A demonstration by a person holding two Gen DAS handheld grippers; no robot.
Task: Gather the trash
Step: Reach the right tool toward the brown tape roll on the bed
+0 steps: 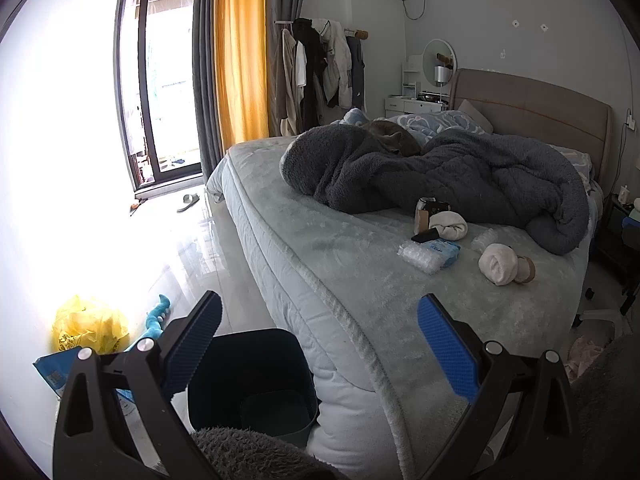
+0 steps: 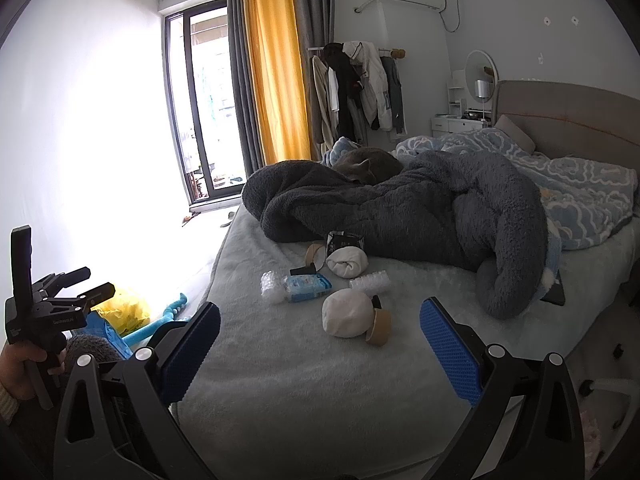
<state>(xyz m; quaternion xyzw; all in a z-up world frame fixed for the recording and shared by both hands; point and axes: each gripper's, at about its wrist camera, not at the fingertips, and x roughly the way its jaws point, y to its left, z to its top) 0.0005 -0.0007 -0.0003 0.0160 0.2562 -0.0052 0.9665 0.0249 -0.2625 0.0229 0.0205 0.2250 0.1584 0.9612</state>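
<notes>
Both the left gripper (image 1: 320,340) and the right gripper (image 2: 320,342) gape wide, holding nothing. On the bed (image 2: 280,380), a tape roll (image 2: 379,326) touches a white bundle (image 2: 347,313) at 12 o'clock of the right gripper. A dark bin (image 1: 248,376) stands at 7 o'clock of the left gripper.

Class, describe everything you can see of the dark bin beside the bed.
The bin is a dark navy, smooth-walled container, plastic by the look of it, with a rounded rectangular open mouth. It stands upright on the pale glossy floor, pressed against the side of the mattress. Its inside looks dark and bare as far as shows. The left gripper hangs open above it, and a grey fluffy sleeve covers its near rim.
</notes>
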